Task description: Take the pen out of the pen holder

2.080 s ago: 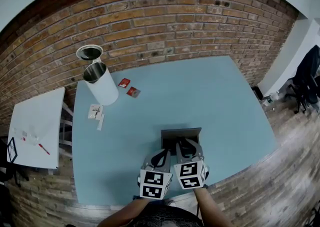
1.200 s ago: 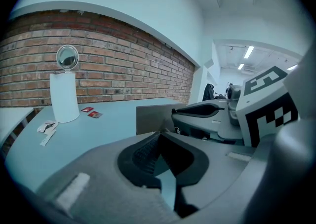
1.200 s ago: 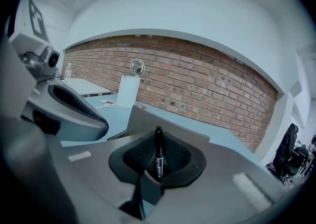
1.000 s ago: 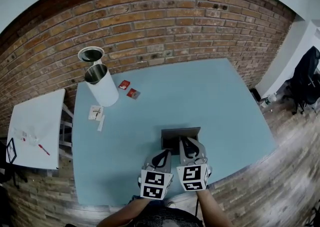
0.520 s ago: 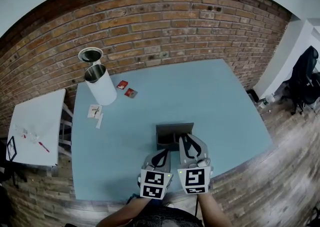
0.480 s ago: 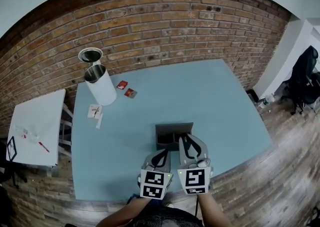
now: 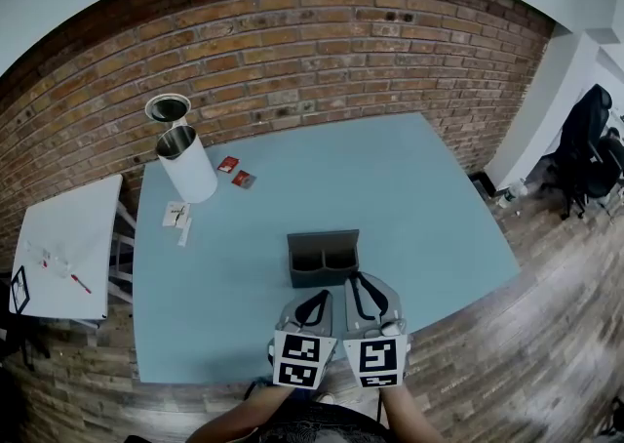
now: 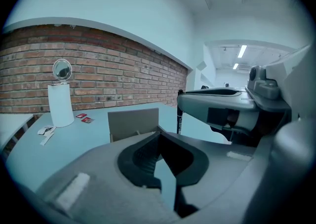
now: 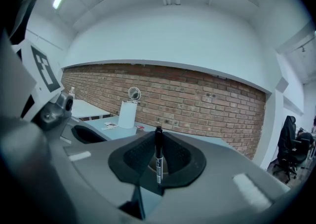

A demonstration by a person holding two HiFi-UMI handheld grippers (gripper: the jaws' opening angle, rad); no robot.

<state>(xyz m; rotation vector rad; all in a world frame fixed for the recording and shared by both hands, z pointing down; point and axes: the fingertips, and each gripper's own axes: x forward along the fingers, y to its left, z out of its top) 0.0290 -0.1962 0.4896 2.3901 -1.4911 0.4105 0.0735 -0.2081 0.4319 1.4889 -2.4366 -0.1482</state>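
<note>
The grey two-pocket pen holder (image 7: 323, 258) stands on the blue table (image 7: 419, 197), just beyond both grippers. My right gripper (image 7: 359, 281) is shut on a black pen (image 9: 158, 156), which stands upright between its jaws, clear of the holder. From the left gripper view the same pen (image 8: 178, 117) hangs under the right gripper, to the right of the holder (image 8: 133, 123). My left gripper (image 7: 314, 298) sits beside the right one with its jaws together and nothing in them (image 8: 158, 135).
A white cylinder bin (image 7: 187, 166) with a round lid (image 7: 168, 107) stands at the table's far left corner, with red packets (image 7: 235, 172) and paper slips (image 7: 175, 216) nearby. A white side table (image 7: 63, 236) is at the left, a brick wall behind, an office chair (image 7: 585, 143) at the right.
My right gripper has drawn back from over the pen holder toward the table's near edge, with the pen in it. The left gripper stays beside it.
</note>
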